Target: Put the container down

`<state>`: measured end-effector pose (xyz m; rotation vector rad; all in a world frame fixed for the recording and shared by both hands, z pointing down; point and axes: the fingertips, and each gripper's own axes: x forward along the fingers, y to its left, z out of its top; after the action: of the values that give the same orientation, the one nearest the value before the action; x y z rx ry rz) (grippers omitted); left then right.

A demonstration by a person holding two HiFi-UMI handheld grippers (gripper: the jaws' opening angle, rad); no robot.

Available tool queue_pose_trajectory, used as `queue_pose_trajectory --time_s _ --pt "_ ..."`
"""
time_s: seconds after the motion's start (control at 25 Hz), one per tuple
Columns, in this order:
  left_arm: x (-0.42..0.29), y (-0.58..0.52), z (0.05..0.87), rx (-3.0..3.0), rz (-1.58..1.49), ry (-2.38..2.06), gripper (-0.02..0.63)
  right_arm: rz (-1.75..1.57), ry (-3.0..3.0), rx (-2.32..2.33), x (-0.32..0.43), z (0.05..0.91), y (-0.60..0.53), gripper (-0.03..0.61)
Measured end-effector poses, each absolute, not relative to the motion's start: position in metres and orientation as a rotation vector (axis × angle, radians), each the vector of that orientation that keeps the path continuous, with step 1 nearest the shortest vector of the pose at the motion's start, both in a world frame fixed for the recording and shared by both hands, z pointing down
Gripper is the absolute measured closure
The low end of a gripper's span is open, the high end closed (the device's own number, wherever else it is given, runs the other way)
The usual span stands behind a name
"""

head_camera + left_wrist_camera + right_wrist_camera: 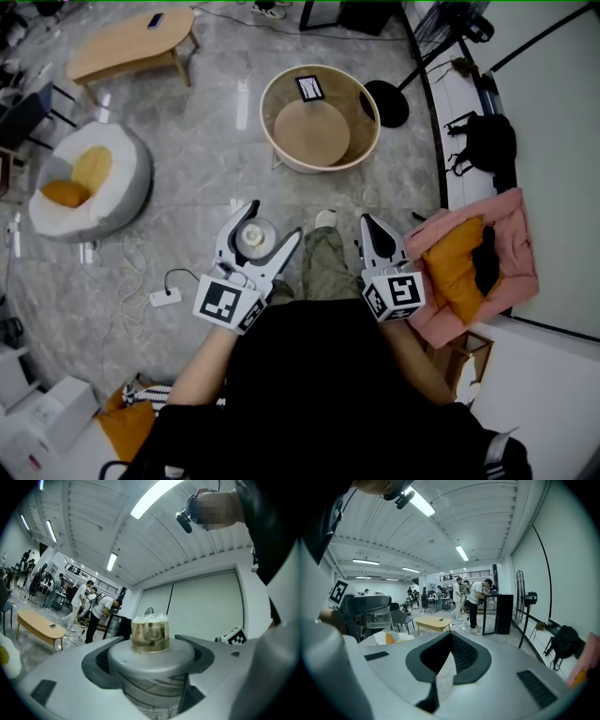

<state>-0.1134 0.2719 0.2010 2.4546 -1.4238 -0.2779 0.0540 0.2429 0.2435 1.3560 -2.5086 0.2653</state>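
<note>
A round container (254,236) with a grey lid and a clear gold-tinted knob sits between the jaws of my left gripper (256,242), held above the floor in front of the person's body. In the left gripper view the container (151,654) fills the gap between the two grey fingers, and my left gripper (151,663) is shut on it. My right gripper (370,227) hovers to the right at about the same height. In the right gripper view its jaws meet, so my right gripper (449,654) is shut with nothing in it.
A round wooden tub (319,117) stands on the marble floor ahead. A white beanbag (89,178) with yellow cushions lies at left, a low wooden table (131,42) beyond it. Pink and orange cloth (473,262) is piled at right. A power strip (166,296) lies on the floor.
</note>
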Motion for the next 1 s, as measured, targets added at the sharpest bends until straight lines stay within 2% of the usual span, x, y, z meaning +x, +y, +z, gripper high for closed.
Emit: queue_pose_trajectory --time_s 0.48,1.0 --pt "-0.094 0.197 0.193 2.419 -0.258 -1.495 0.261 0.302 -2.651 1.244 0.057 0.24 0.144 0.557" --pt "-0.041 0.042 0.186 2.435 -0.224 -1.551 0.261 0.319 -2.627 1.224 0.13 0.255 -0.01 0.557"
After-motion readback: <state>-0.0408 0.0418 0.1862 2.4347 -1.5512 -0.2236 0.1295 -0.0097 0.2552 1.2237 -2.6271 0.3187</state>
